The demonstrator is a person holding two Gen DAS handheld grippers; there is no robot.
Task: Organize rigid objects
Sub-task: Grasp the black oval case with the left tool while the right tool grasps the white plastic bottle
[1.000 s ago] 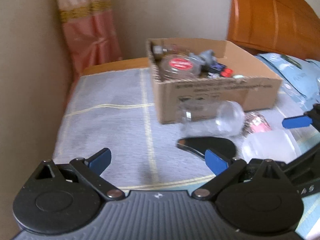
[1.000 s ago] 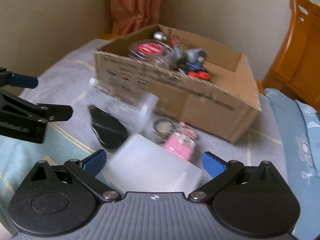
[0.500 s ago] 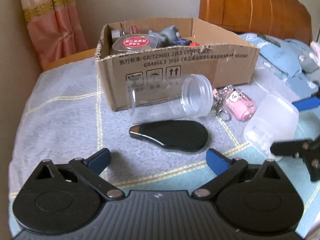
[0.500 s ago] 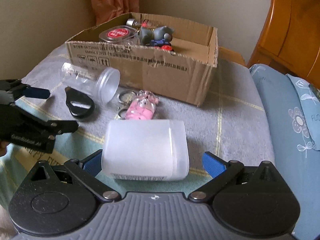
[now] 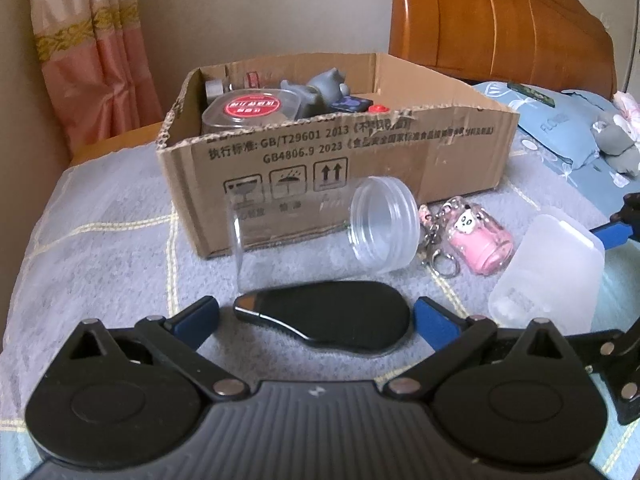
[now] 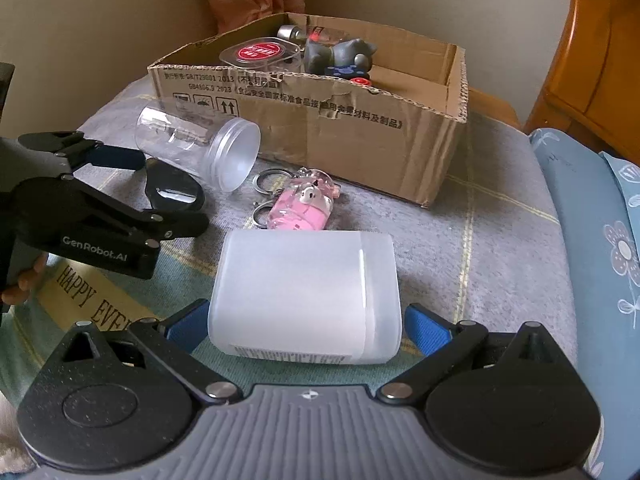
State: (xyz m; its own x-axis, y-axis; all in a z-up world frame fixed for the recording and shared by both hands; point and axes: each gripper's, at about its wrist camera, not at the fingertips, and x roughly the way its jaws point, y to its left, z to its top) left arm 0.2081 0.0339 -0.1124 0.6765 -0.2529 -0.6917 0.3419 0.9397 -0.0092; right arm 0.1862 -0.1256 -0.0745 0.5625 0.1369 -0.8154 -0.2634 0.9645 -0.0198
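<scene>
Part done: cardboard box [image 5: 340, 152] part-filled; clear jar [image 5: 332, 236], black case [image 5: 332, 320], pink keychain [image 5: 476, 240], white container [image 6: 308, 296] still out. Left gripper [image 5: 316, 316], right gripper [image 6: 306, 322] both spread wide, gripping nothing.

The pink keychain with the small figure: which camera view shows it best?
The left wrist view. There the pink keychain faces the camera, its panda face and rings sharp beside the clear jar. The right wrist view shows it smaller, lying sideways, the face harder to read.

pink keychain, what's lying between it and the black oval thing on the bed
The clear jar, on its side, with its lidded end between the pink keychain and the black oval case. The right wrist view shows it best.
</scene>
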